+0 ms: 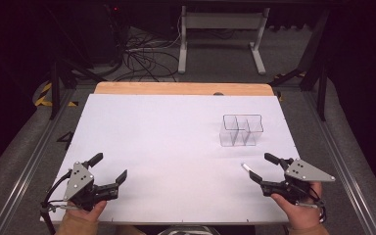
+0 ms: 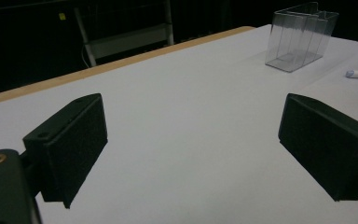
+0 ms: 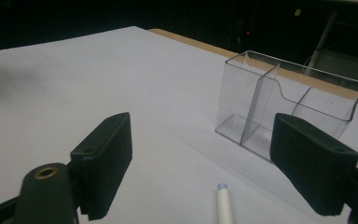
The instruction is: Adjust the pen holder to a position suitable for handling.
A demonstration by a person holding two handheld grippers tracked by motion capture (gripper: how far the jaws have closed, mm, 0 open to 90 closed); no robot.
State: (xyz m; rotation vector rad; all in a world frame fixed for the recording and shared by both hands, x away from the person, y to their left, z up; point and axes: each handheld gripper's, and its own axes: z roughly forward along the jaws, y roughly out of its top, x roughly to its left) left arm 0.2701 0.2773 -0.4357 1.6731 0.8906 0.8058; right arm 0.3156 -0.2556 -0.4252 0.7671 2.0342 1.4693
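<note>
Hand-held grippers (image 1: 108, 169) (image 1: 263, 167) low, jaws spread, apart

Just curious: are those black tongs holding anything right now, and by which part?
Nothing is held. The left tongs and right tongs are both open; the white pen lies on the table.

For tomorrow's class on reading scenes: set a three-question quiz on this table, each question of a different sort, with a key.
1. True or false: the organiser holds the pen.
2. Which gripper is nearer the pen: A left, B right?
3. Fill in: both grippers' jaws stand ____.

Key: 1 false, the pen lies on the table outside the organiser; 2 B; 3 open.
</note>
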